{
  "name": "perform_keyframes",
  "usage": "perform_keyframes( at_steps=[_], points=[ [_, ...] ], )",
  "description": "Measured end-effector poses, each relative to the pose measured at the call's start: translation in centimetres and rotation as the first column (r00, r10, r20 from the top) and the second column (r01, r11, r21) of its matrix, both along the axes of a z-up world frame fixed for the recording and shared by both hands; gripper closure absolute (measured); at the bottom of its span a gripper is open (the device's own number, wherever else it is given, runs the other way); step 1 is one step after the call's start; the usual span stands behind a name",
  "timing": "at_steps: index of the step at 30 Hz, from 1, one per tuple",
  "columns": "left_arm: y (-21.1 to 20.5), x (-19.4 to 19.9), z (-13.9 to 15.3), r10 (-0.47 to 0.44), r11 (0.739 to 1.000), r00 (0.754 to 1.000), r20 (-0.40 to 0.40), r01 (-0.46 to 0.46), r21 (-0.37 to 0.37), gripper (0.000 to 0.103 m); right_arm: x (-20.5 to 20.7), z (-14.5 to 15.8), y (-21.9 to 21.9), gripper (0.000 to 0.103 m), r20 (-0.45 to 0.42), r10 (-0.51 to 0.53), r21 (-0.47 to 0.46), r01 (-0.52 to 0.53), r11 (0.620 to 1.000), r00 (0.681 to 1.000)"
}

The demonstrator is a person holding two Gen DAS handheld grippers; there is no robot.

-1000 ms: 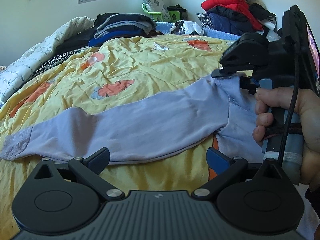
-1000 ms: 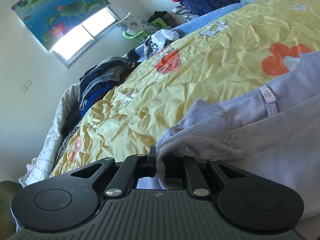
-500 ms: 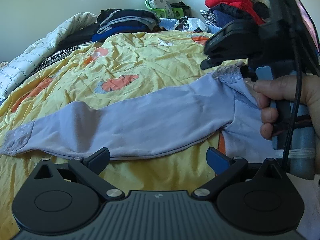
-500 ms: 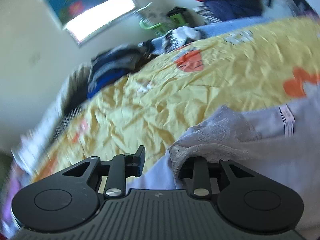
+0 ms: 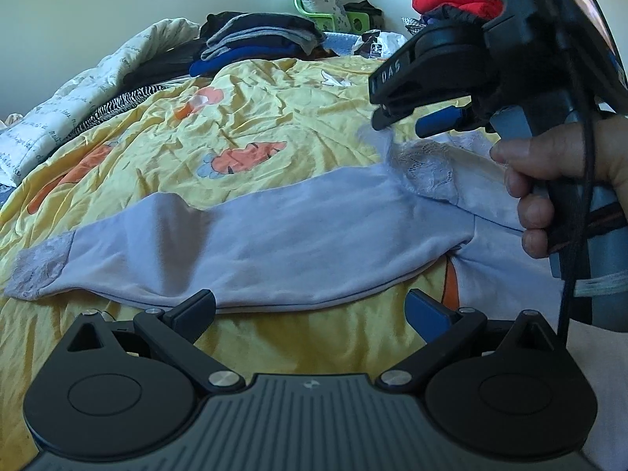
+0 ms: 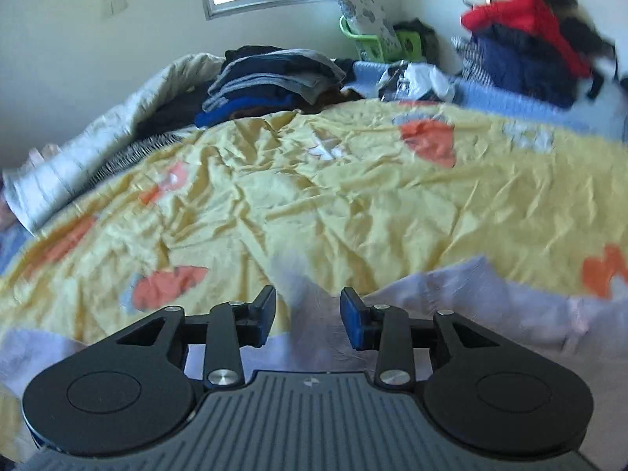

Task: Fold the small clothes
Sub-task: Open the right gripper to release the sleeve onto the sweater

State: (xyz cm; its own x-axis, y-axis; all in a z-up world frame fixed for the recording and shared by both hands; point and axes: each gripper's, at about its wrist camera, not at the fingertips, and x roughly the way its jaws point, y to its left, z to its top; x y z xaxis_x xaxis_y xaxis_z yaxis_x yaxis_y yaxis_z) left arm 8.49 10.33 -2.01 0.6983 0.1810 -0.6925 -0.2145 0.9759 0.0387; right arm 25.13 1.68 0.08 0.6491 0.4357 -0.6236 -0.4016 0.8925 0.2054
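A pale lilac long-sleeved top (image 5: 282, 235) with lace cuffs lies on the yellow bedspread (image 5: 274, 117). One sleeve stretches left, its lace cuff (image 5: 37, 271) flat on the bed. The other lace cuff (image 5: 428, 172) lies folded over the body. My left gripper (image 5: 310, 308) is open and empty, just in front of the sleeve's near edge. My right gripper (image 6: 308, 314) is open and empty, hovering just above the lilac fabric (image 6: 471, 298); it also shows in the left wrist view (image 5: 408, 121), above the folded cuff.
Stacks of folded dark clothes (image 5: 259, 39) sit at the far side of the bed. A red and navy pile (image 6: 526, 47) stands at the back right. A white quilt (image 5: 78, 102) lies along the left edge. A green chair with a pillow (image 6: 369, 27) stands by the window.
My right gripper opened and let go of the lace cuff, which dropped onto the top's body. It then lifted and swung level. The left gripper stayed put.
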Motion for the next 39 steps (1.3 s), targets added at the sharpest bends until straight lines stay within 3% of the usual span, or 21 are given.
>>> perform_keyframes(
  at_steps=[4, 7, 11, 16, 19, 22, 26, 31, 39],
  points=[
    [0.2, -0.1, 0.0, 0.004, 1.000, 1.000, -0.001, -0.004, -0.002, 0.000, -0.1, -0.1, -0.9, 0.055, -0.050, 0.027, 0.144, -0.019, 0.989, 0.998],
    [0.3, -0.3, 0.1, 0.008, 1.000, 1.000, 0.002, -0.008, -0.001, 0.000, 0.0, -0.2, -2.2, 0.053, -0.097, 0.022, 0.275, 0.005, 0.961, 0.995],
    [0.6, -0.4, 0.1, 0.019, 1.000, 1.000, 0.001, -0.019, -0.008, 0.000, 0.2, -0.9, -3.1, 0.052, -0.157, 0.021, 0.352, 0.036, 0.935, 0.987],
    [0.7, -0.7, 0.4, 0.026, 1.000, 1.000, 0.002, -0.026, -0.006, 0.000, 0.8, -3.4, -1.7, 0.052, -0.259, 0.029, 0.269, 0.043, 0.962, 0.966],
    [0.9, -1.1, 0.6, 0.032, 0.999, 0.999, 0.011, -0.032, 0.011, 0.000, 0.0, -3.2, -1.9, 0.053, -0.244, 0.021, 0.283, 0.051, 0.958, 0.970],
    [1.4, -1.2, 0.7, 0.052, 0.999, 0.999, 0.012, -0.052, 0.001, 0.000, -1.0, -2.4, -2.2, 0.044, -0.208, 0.045, 0.324, 0.025, 0.946, 0.977],
    [2.1, -1.7, 1.0, 0.070, 0.998, 0.997, 0.018, -0.070, -0.007, 0.000, -1.1, -2.5, -1.6, 0.043, -0.232, 0.034, 0.241, 0.023, 0.970, 0.972],
    [3.0, -2.1, 1.3, 0.097, 0.995, 0.995, 0.028, -0.097, 0.006, 0.000, -4.3, -0.1, -3.0, 0.043, -0.109, 0.043, 0.265, -0.013, 0.964, 0.993],
    [4.6, -2.7, 1.4, 0.145, 0.989, 0.989, 0.024, -0.145, -0.004, 0.000, -9.1, 1.8, -5.4, 0.042, 0.029, 0.015, 0.190, -0.021, 0.982, 0.999]
  ],
)
